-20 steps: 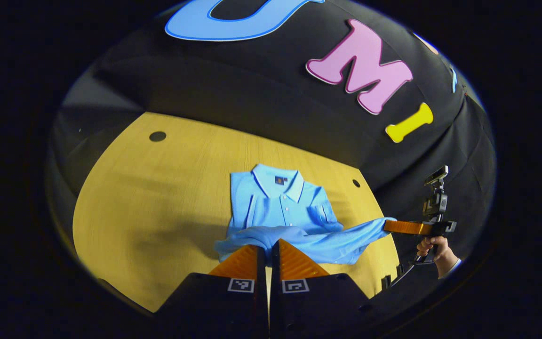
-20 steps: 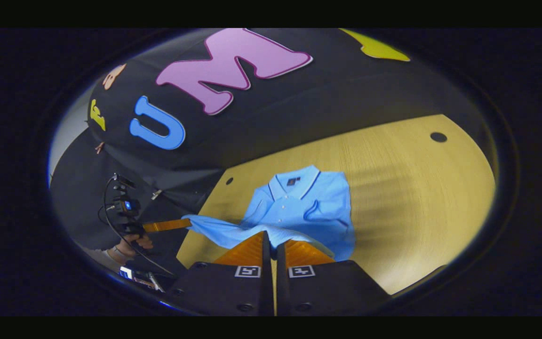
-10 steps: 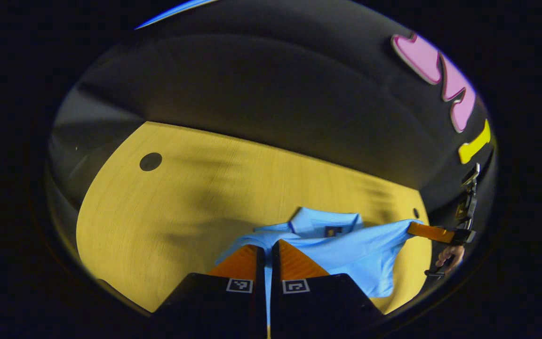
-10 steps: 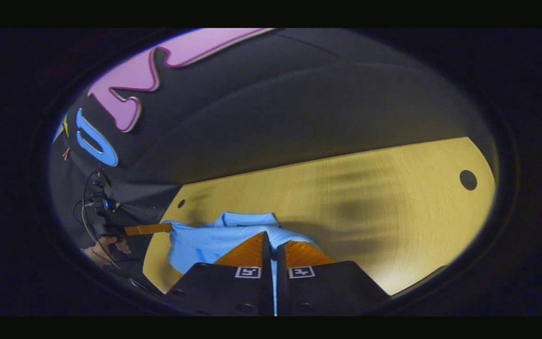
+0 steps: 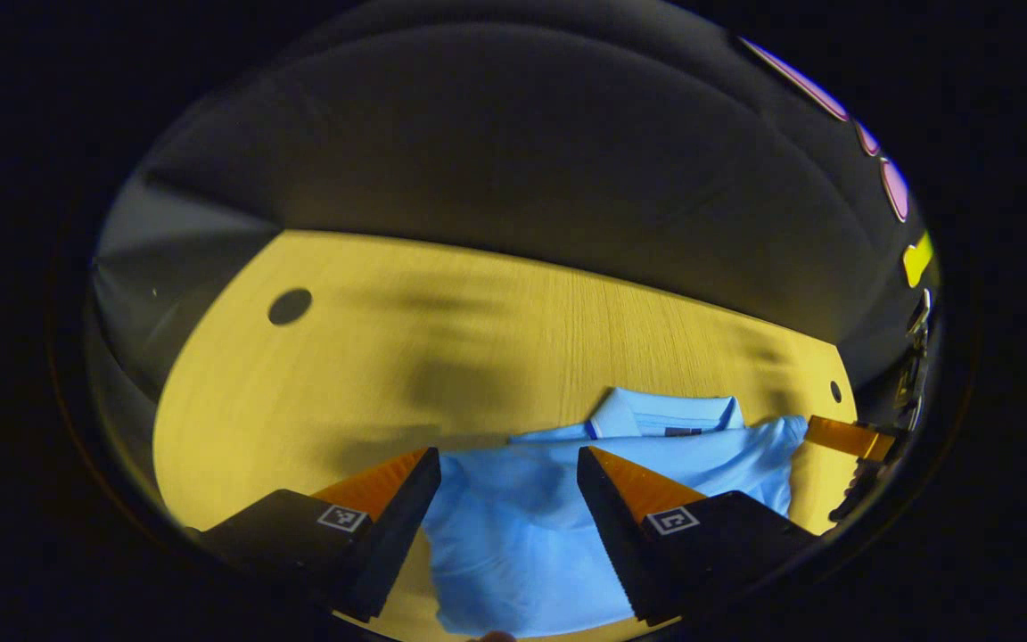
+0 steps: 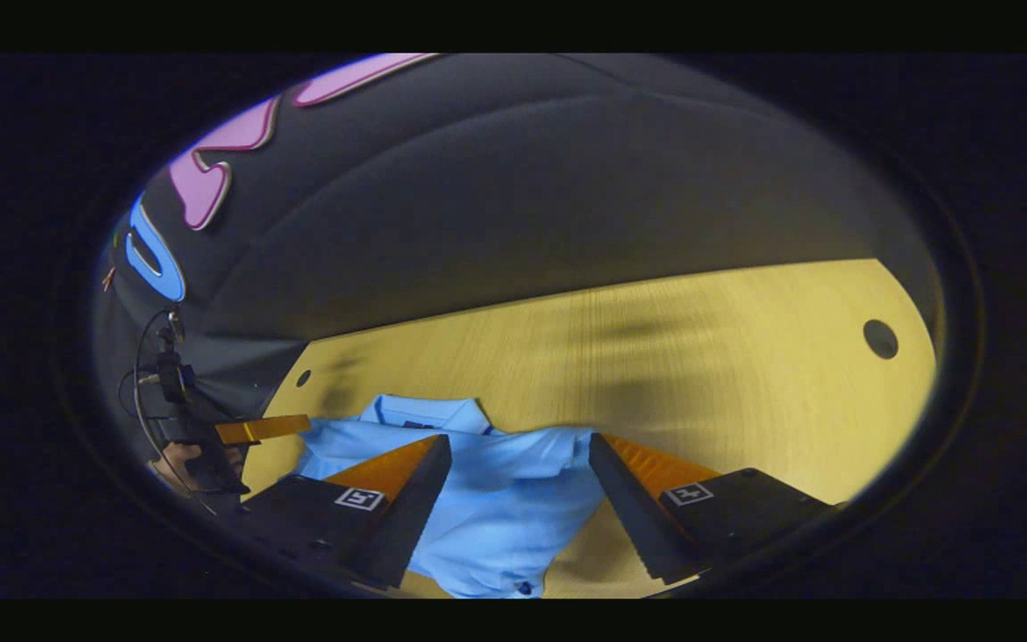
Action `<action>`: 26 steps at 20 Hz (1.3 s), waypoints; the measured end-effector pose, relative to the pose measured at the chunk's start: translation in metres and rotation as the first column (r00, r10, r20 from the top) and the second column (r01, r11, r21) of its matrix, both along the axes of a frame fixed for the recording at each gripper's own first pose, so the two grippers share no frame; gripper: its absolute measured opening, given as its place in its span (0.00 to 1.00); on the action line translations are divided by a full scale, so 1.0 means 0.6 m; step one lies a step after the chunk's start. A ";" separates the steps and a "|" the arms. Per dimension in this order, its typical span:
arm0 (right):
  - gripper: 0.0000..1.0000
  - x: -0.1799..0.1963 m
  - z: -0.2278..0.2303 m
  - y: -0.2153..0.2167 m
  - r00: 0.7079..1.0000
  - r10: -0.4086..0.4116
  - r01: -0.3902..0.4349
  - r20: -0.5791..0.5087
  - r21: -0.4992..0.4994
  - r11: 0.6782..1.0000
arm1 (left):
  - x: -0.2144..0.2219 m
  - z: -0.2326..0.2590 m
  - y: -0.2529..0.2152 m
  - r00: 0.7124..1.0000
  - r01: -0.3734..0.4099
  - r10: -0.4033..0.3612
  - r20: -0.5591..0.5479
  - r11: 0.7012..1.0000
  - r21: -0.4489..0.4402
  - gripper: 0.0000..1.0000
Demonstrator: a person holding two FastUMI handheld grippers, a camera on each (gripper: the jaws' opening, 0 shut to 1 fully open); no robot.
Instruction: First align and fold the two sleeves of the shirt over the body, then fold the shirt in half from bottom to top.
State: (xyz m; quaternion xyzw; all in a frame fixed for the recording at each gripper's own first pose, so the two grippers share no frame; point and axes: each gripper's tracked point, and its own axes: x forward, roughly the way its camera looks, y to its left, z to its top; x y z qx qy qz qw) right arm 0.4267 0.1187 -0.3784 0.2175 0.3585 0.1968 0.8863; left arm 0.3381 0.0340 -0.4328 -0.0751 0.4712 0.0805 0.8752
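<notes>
Both hand-held grippers [image 5: 509,464] [image 6: 521,450] have spread apart over the folded shirt [image 5: 531,526].

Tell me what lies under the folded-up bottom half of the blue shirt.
The shirt lies doubled on the wooden table. The collar peeks out beyond the top layer's edge; the folded sleeves and chest are covered and cannot be seen.

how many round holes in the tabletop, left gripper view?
2. One dark round hole sits at the far left of the yellow wooden tabletop; a smaller hole is at the right edge, beyond the light blue polo shirt. The shirt may hide others.
</notes>
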 end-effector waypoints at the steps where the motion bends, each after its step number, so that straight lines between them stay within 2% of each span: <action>1: 0.97 -0.009 0.021 -0.004 1.000 0.003 -0.003 0.023 -0.015 1.000 | 0.001 0.029 0.005 0.999 0.007 -0.007 0.035 1.000 0.006 0.98; 5: 0.98 -0.072 0.141 -0.029 0.986 -0.010 0.024 0.164 -0.083 0.996 | -0.041 0.178 0.018 0.977 0.064 -0.069 0.202 0.997 0.031 0.98; 8: 0.98 -0.144 0.251 -0.047 0.955 -0.058 0.096 0.291 -0.118 0.988 | -0.129 0.294 0.015 0.939 0.104 -0.121 0.321 0.992 0.069 0.98; 11: 0.98 -0.250 0.361 -0.060 0.903 -0.118 0.192 0.413 -0.142 0.971 | -0.244 0.399 0.008 0.899 0.122 -0.156 0.410 0.987 0.109 0.98; 14: 0.98 -0.376 0.443 -0.052 0.861 -0.180 0.253 0.476 -0.094 0.963 | -0.361 0.480 -0.021 0.870 0.145 -0.165 0.465 0.986 0.080 0.97; 17: 0.98 -0.469 0.482 -0.032 0.815 -0.238 0.319 0.528 -0.066 0.946 | -0.453 0.549 -0.039 0.817 0.155 -0.187 0.546 0.982 0.106 0.97; 19: 0.98 -0.524 0.510 -0.038 0.780 -0.262 0.368 0.568 -0.078 0.927 | -0.508 0.569 -0.053 0.792 0.171 -0.209 0.573 0.978 0.120 0.97; 22: 0.98 -0.609 0.559 -0.051 0.721 -0.271 0.428 0.638 -0.102 0.898 | -0.567 0.603 -0.074 0.758 0.173 -0.223 0.613 0.975 0.140 0.97; 26: 0.98 -0.683 0.630 -0.073 0.628 -0.283 0.503 0.724 -0.101 0.858 | -0.582 0.631 -0.104 0.719 0.172 -0.209 0.663 0.977 0.122 0.97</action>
